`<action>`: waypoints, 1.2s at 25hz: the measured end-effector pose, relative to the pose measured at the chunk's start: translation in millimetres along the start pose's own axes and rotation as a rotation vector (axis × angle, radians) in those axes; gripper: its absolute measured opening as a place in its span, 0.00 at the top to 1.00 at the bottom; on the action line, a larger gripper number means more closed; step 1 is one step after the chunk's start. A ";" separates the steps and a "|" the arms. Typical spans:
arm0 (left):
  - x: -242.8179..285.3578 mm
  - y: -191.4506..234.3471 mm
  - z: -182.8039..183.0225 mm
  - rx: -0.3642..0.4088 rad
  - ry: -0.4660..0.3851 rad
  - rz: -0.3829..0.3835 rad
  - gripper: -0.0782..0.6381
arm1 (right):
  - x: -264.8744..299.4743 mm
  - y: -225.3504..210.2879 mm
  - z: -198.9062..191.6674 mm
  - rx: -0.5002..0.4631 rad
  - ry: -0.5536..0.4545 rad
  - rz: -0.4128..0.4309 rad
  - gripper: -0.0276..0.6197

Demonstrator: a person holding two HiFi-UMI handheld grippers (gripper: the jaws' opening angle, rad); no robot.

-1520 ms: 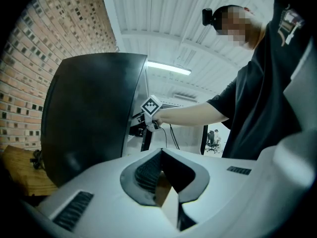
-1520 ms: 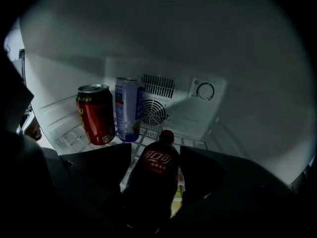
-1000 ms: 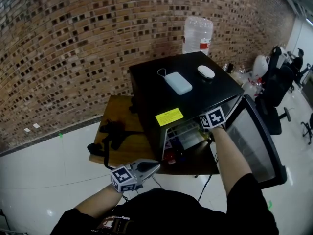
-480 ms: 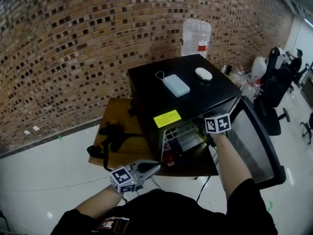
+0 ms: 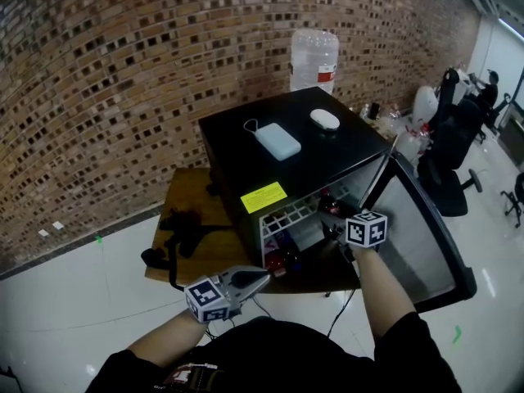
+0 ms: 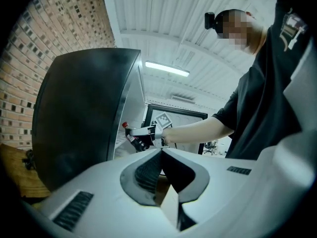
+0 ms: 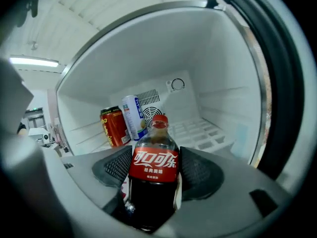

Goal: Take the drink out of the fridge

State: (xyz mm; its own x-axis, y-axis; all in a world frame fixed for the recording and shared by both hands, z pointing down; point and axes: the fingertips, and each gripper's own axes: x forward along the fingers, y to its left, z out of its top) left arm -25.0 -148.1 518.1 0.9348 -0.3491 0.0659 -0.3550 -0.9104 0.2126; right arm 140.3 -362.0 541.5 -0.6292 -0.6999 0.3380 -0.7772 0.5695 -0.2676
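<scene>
A dark cola bottle [image 7: 154,163] with a red cap and red label stands upright between the pads of my right gripper [image 7: 156,171], which is shut on it just in front of the open black fridge [image 5: 286,166]. In the head view the right gripper [image 5: 332,219] is at the fridge mouth, beside the swung-out glass door [image 5: 422,236]. The left gripper view shows the bottle [image 6: 132,136] from the side. My left gripper [image 5: 260,277] is low by my body, shut and empty, its jaw tips [image 6: 161,155] meeting.
A red can [image 7: 114,127] and a blue-white can [image 7: 132,117] stand at the back of the white fridge. On top of the fridge lie a power bank [image 5: 276,140] and a white mouse [image 5: 324,119]. A wooden table [image 5: 192,195] carries black gear [image 5: 184,223]. Office chairs [image 5: 450,137] stand at the right.
My right gripper has drawn back out of the fridge toward me with the bottle in it. The left gripper has stayed in place.
</scene>
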 end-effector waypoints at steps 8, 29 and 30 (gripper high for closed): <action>4.0 -6.5 -4.9 0.008 0.022 -0.012 0.90 | -25.2 0.9 -49.3 0.048 -0.029 0.024 0.46; 8.7 0.0 -15.3 -0.014 0.071 0.007 0.90 | -28.8 -46.4 -168.8 0.027 0.080 -0.093 0.46; 8.6 0.9 -16.1 -0.011 0.074 0.008 0.90 | -28.7 -46.9 -172.4 0.017 0.088 -0.100 0.46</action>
State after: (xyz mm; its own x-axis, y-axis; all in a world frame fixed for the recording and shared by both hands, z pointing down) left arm -17.0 -148.3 534.6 0.9307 -0.3382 0.1396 -0.3623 -0.9050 0.2228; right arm 195.8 -294.3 699.9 -0.5461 -0.7121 0.4412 -0.8366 0.4909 -0.2431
